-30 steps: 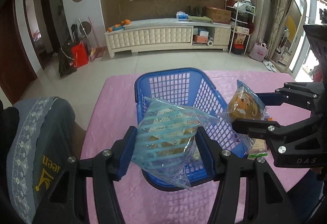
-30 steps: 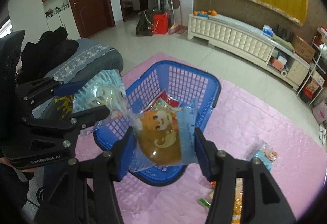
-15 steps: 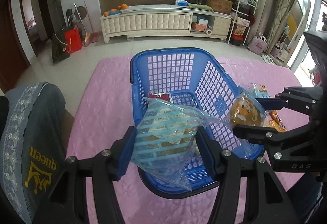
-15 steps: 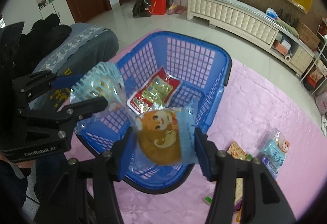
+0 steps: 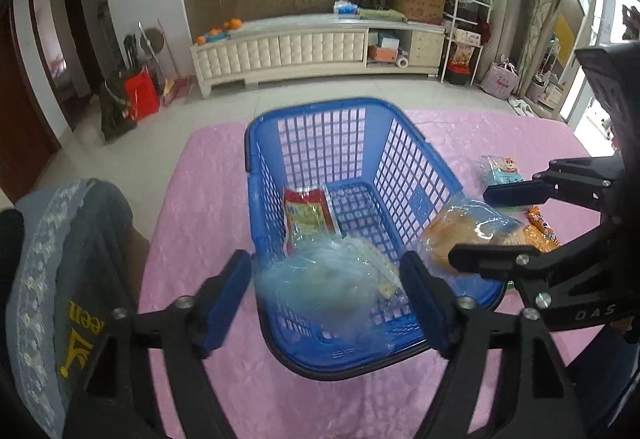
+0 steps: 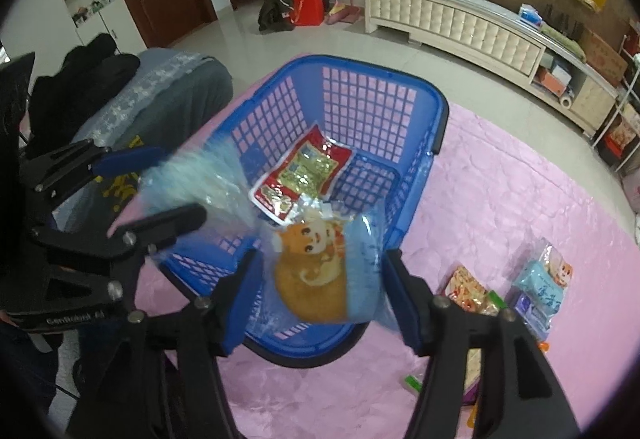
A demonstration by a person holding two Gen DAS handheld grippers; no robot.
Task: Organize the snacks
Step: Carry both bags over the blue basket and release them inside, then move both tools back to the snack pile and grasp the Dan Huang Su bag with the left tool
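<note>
Both claws now spread wider vs earlier: left claw [image 5: 326, 295] lets go blurred pale-blue bag [image 5: 324, 291], right claw [image 6: 316, 297] frees bear bun pack [image 6: 320, 279], both over blue basket [image 5: 320, 111] w/ red pack [image 6: 304, 175].

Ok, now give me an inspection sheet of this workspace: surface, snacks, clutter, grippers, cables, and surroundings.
Surface: pink tablecloth, wrinkled.
Job's things: blue basket holds a red packet; loose packets lie on the cloth beside it.
Clutter: nothing seen.
Grippers: left gripper has its jaws spread, with a blurred light-blue bag between them above the basket; right gripper has a cartoon bag between its fingers, grip unclear.
Cables: nothing seen.
Surroundings: white cabinet, grey chair cover.
</note>
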